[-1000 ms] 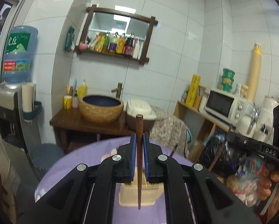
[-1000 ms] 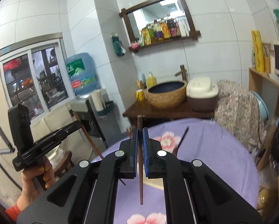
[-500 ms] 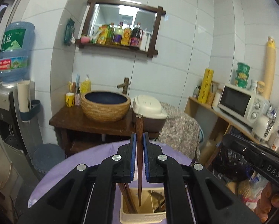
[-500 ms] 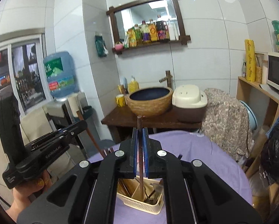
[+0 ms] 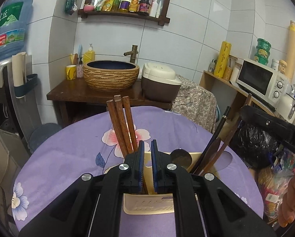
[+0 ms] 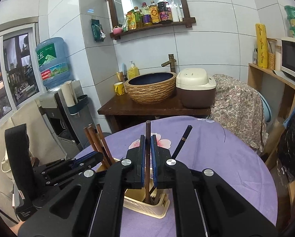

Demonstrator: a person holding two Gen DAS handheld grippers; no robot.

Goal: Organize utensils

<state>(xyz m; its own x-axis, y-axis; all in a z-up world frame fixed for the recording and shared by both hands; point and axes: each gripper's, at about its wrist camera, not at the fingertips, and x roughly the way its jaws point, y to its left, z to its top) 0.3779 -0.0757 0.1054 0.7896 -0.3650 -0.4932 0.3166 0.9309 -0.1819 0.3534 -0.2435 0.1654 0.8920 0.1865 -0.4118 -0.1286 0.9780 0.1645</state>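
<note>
A cream plastic utensil holder (image 5: 147, 207) stands on the purple floral tablecloth (image 5: 68, 158); it also shows in the right wrist view (image 6: 145, 207). Three brown wooden chopsticks (image 5: 123, 124) stand in its left compartment. My left gripper (image 5: 146, 148) is slightly open and empty just above the holder. My right gripper (image 6: 146, 140) is shut on a dark wooden chopstick (image 6: 147, 130), whose lower end reaches into the holder. A black chopstick (image 6: 184, 138) and a round spoon (image 5: 181, 157) sit in the right compartment. The left gripper shows in the right wrist view (image 6: 84, 158).
Behind the round table stands a dark wooden stand (image 5: 84, 94) with a woven basin (image 5: 110, 75) and a rice cooker (image 5: 159, 81). A water dispenser (image 5: 7, 79) is at the left, a shelf with a microwave (image 5: 260, 77) at the right. Bags (image 5: 266, 158) lie by the table's right edge.
My left gripper has lowered over the holder and let go of its chopstick, which now stands with two others. My right gripper has lowered its chopstick into the holder.
</note>
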